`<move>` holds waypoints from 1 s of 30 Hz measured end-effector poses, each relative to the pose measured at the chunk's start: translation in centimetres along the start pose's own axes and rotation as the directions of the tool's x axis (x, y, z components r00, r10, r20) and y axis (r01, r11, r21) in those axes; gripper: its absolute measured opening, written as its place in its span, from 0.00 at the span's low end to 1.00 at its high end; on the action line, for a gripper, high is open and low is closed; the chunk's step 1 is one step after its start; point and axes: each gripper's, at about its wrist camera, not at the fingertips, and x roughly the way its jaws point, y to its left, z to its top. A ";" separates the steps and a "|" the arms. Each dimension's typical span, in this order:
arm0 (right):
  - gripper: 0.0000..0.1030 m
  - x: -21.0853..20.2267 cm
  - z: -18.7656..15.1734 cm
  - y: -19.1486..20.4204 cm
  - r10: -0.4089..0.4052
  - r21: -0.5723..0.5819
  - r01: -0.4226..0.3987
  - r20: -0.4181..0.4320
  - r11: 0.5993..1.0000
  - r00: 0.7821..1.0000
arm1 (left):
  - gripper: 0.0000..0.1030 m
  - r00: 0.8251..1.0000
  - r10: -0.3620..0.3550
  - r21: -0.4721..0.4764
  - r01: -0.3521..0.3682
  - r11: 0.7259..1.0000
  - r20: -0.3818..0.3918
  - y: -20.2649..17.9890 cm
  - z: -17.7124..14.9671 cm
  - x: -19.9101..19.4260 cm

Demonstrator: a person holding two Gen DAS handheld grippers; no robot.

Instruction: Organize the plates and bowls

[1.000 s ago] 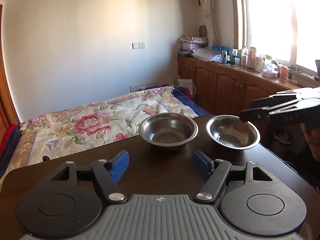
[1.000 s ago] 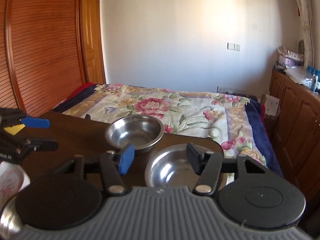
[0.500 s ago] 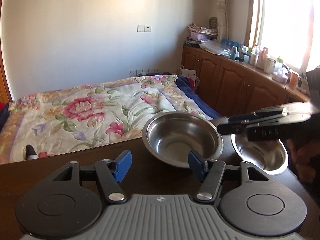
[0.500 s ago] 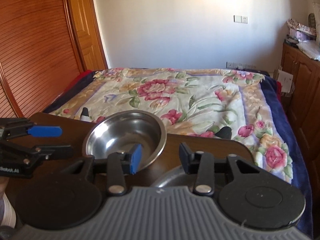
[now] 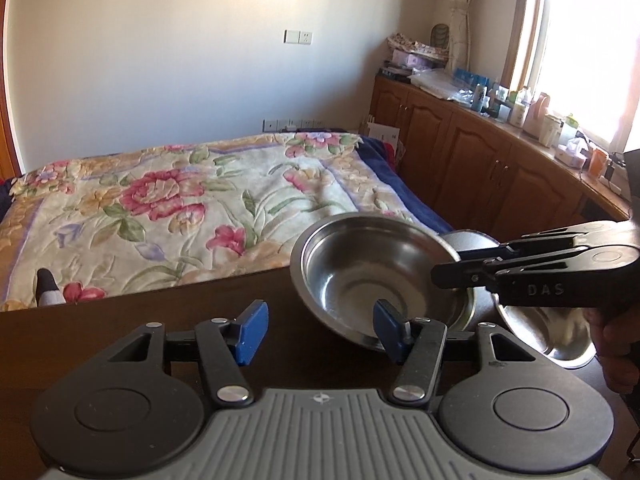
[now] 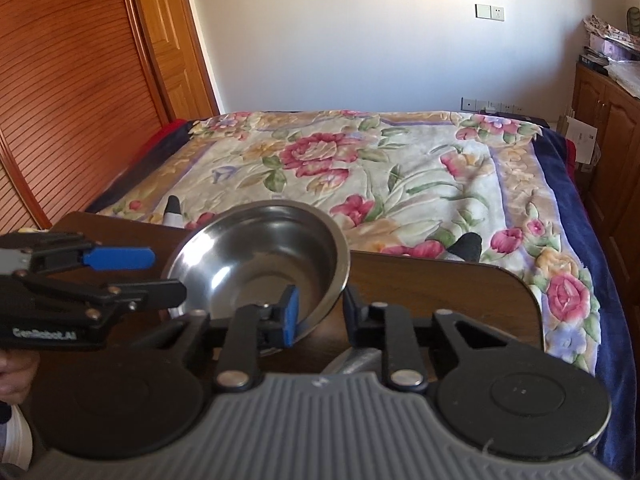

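Observation:
A deep steel bowl (image 5: 372,276) hangs tilted above the dark wooden table (image 5: 120,320). My right gripper (image 6: 320,314) is shut on its near rim, blue pad inside, black finger outside. In the left wrist view the right gripper (image 5: 444,274) reaches in from the right onto the bowl's right rim. A shallower steel bowl (image 5: 552,332) sits on the table under that gripper; only a sliver of it (image 6: 352,360) shows in the right wrist view. My left gripper (image 5: 320,328) is open and holds nothing, its right pad close to the deep bowl's (image 6: 260,256) near side. It also shows as the left gripper (image 6: 168,276).
A bed with a floral quilt (image 5: 180,200) lies just beyond the table's far edge. Wooden cabinets (image 5: 480,152) with bottles on top run along the right wall under a window. A slatted wooden door (image 6: 60,80) stands at the left. A person's hand (image 5: 616,340) holds the right gripper.
Both grippers moved forward to the bowls. The right gripper shut on the deep bowl's rim and tipped it up off the table, toward the shallow bowl.

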 end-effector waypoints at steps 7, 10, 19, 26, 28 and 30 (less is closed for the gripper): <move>0.19 0.0 -0.2 0.1 0.014 0.021 -0.014 -0.003 1.000 1.000 | 0.53 0.999 -0.014 -0.057 0.013 0.998 -0.028 1.2 -0.2 0.4; 0.19 0.0 -0.4 0.2 0.028 0.029 -0.028 -0.005 0.999 1.000 | 0.39 0.999 -0.017 -0.059 0.014 0.998 -0.040 1.1 -0.3 0.6; 0.12 -1.3 -1.1 1.0 0.053 0.068 -0.053 0.000 0.996 0.999 | 0.18 1.000 -0.008 -0.032 0.007 0.999 -0.021 -0.1 -1.1 -2.8; 0.12 -4.6 -0.9 1.8 0.074 0.059 -0.078 0.063 0.995 0.995 | 0.18 0.999 0.001 0.007 -0.001 1.000 0.042 -1.2 -0.3 -6.4; 0.12 -5.7 -0.8 2.1 0.069 0.050 -0.073 0.081 0.996 0.994 | 0.18 0.999 -0.001 0.014 0.001 1.000 0.054 -1.4 -0.1 -7.1; 0.12 -6.6 -0.7 2.3 0.066 0.045 -0.071 0.099 0.996 0.993 | 0.18 0.998 -0.007 0.016 0.006 1.000 0.065 -1.7 0.0 -7.9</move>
